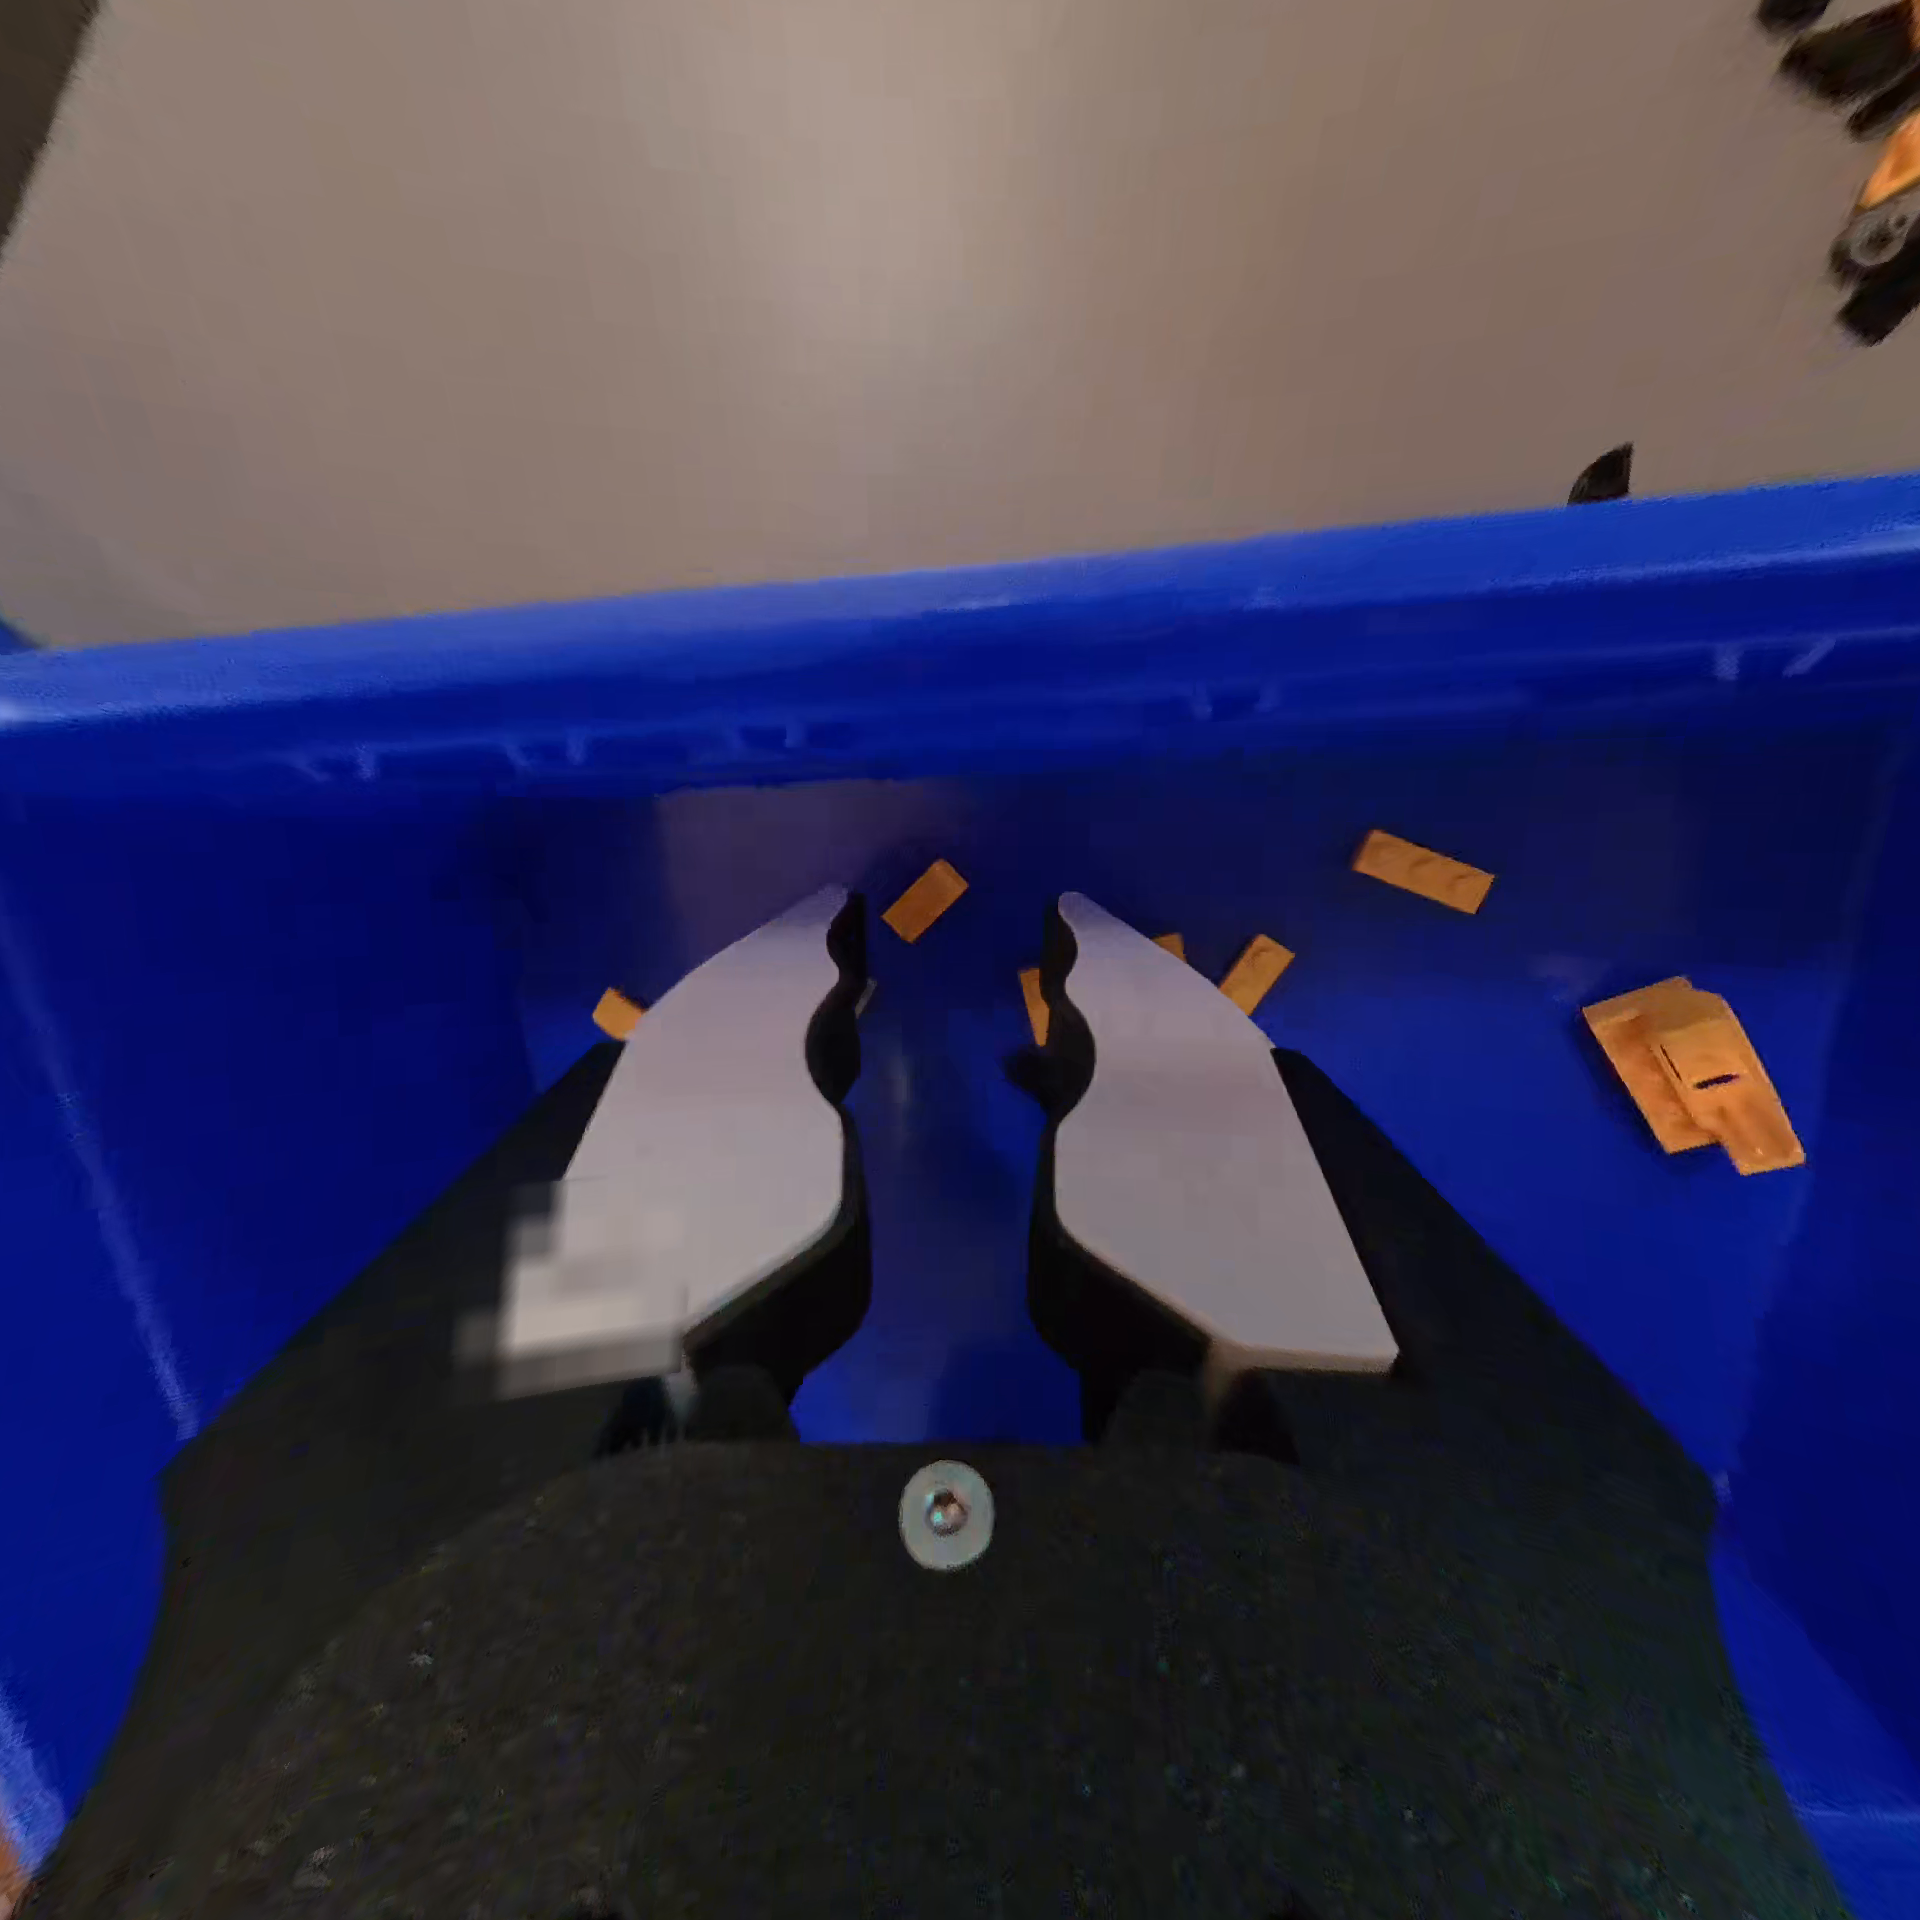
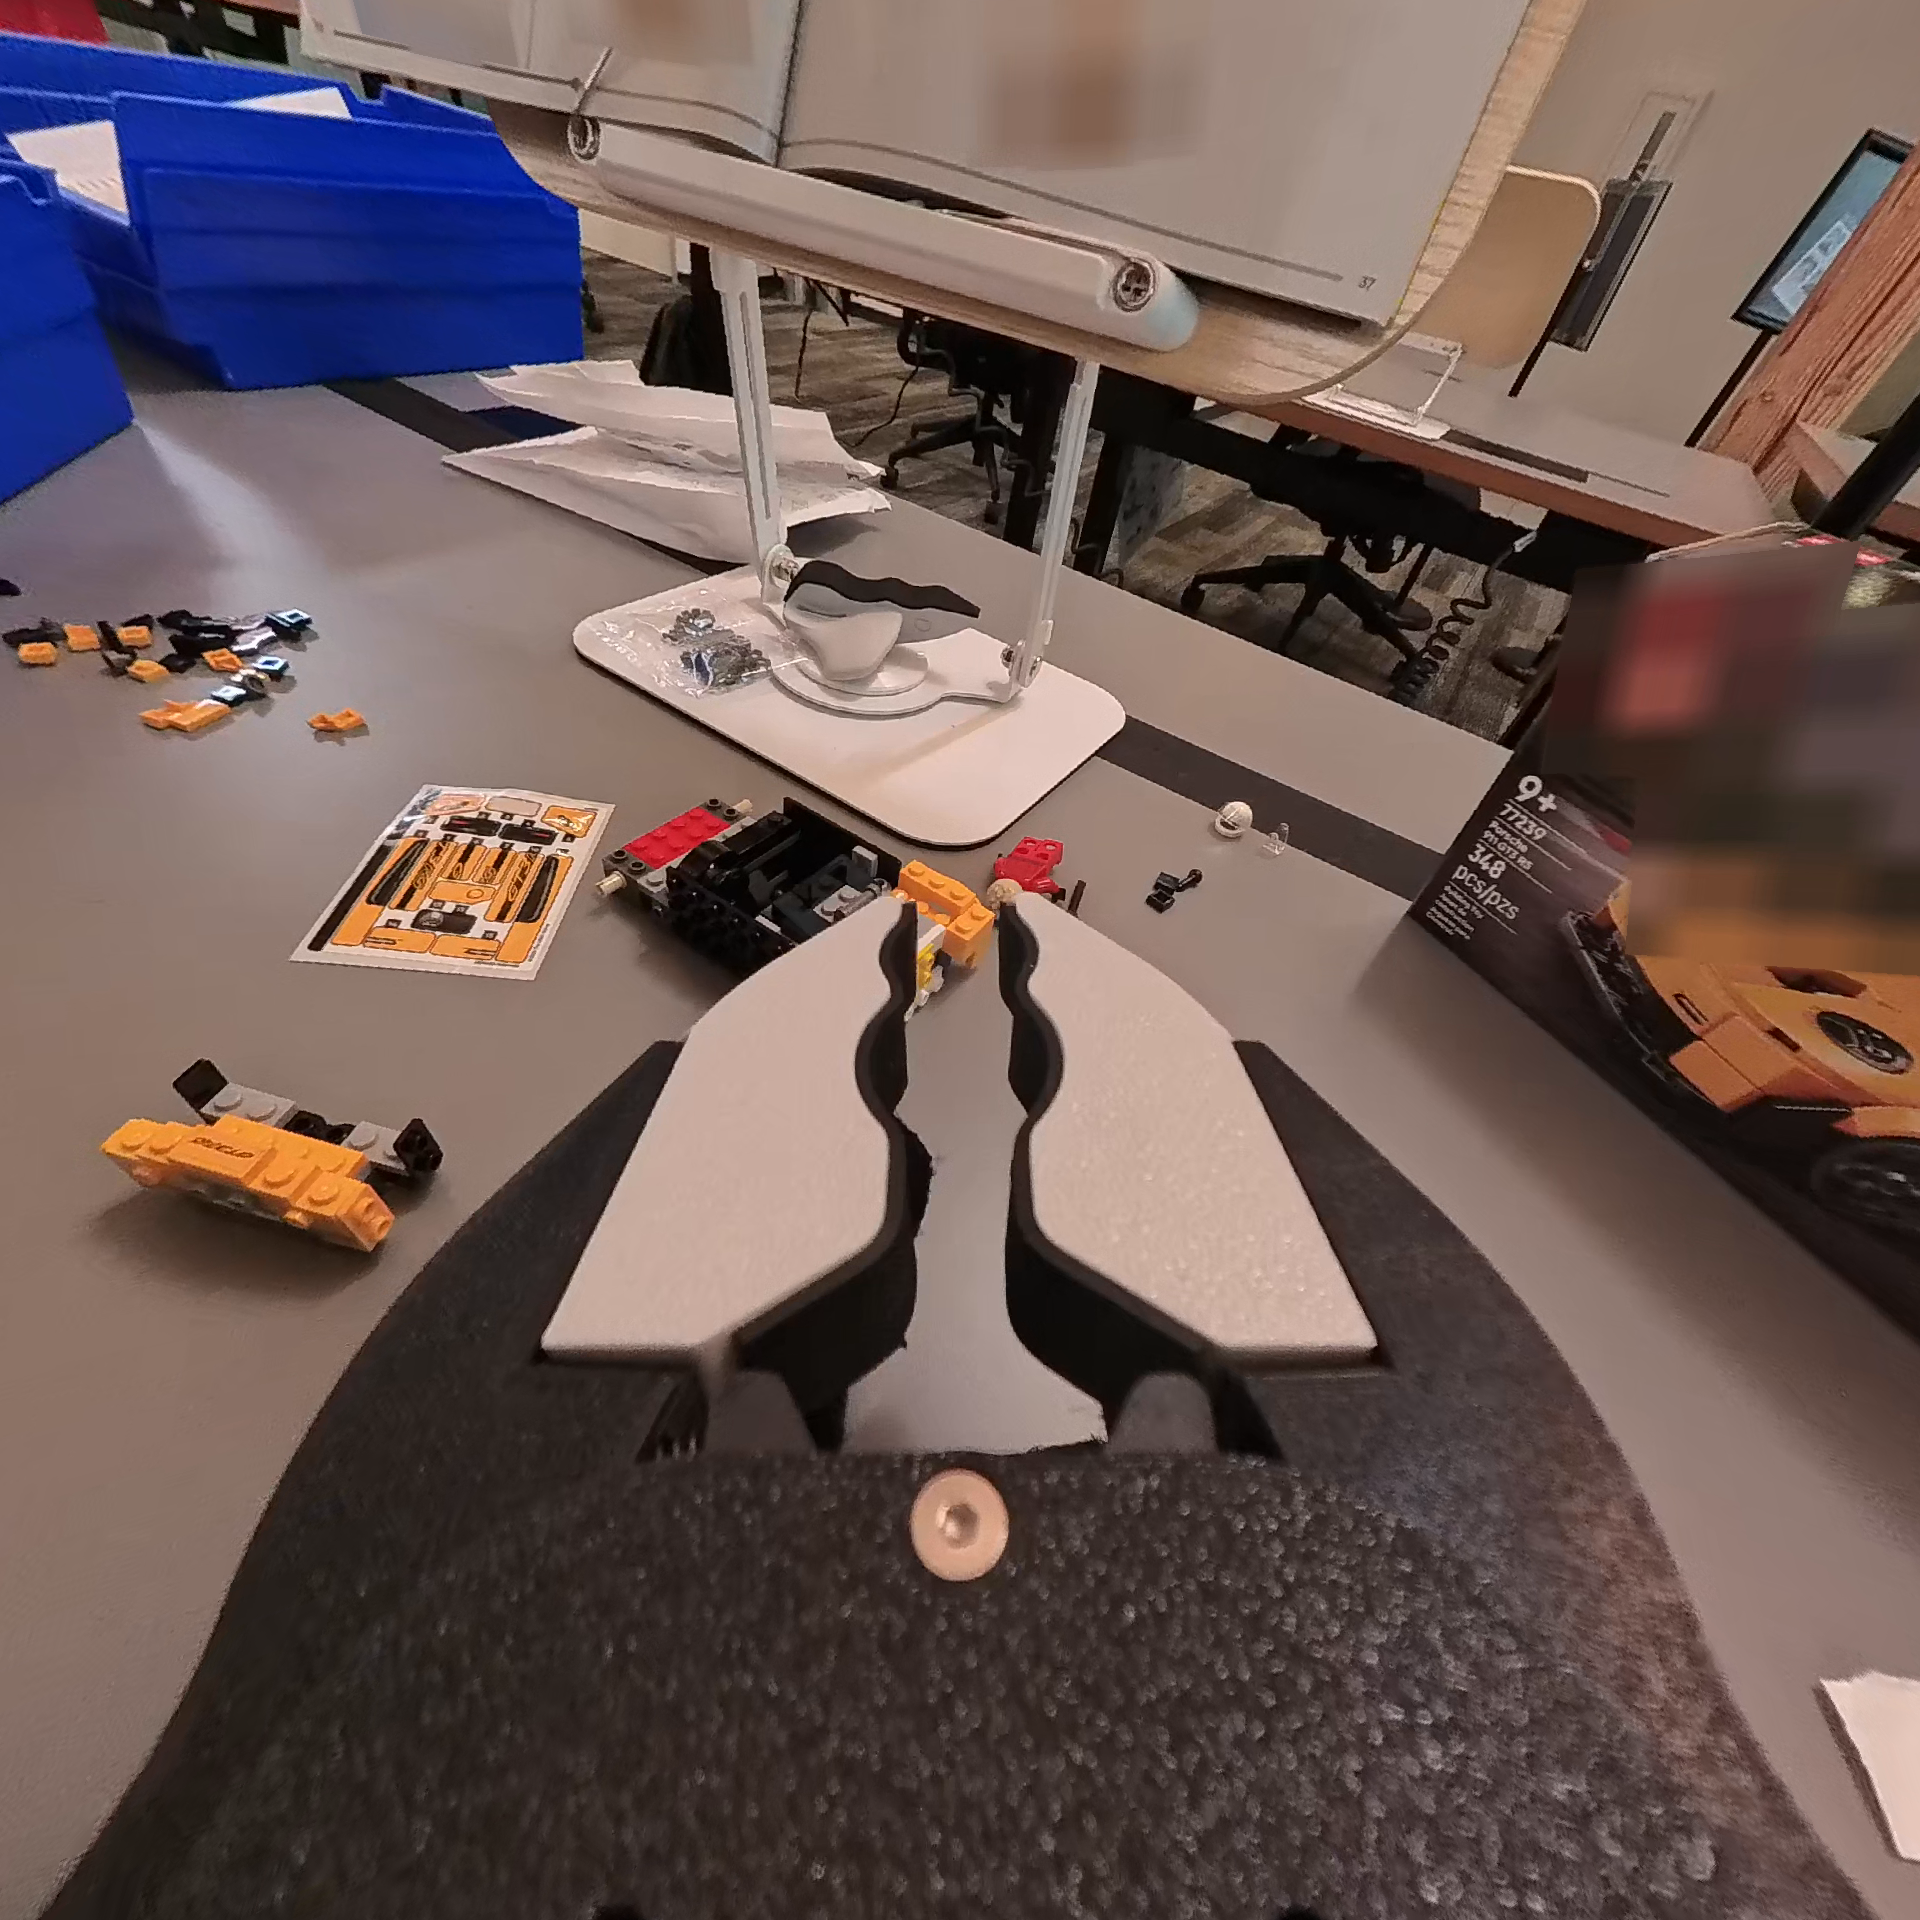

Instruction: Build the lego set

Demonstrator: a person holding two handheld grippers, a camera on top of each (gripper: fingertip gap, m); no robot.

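Observation:
My left gripper (image 1: 954, 920) is open and empty inside a blue bin (image 1: 935, 675), low over its floor. A small orange plate (image 1: 925, 899) lies just past the fingertips. Other orange plates (image 1: 1423, 871) and a larger orange piece (image 1: 1694, 1075) lie to the right. My right gripper (image 2: 953, 920) is closed narrowly on the orange front end of the black car chassis (image 2: 748, 883), which rests on the grey table. The chassis carries red bricks at its far left.
A sticker sheet (image 2: 447, 883) lies left of the chassis. An orange and black sub-assembly (image 2: 260, 1174) lies nearer left. Loose small parts (image 2: 166, 655), blue bins (image 2: 312, 239), a white book stand base (image 2: 935, 748), a red piece (image 2: 1029, 862) and the set's box (image 2: 1714, 987) surround it. Some 55 cm of space lies between my two pairs of fingers. The red piece (image 2: 1029, 862) is about 15 cm from my right fingertips and 50 cm from my left.

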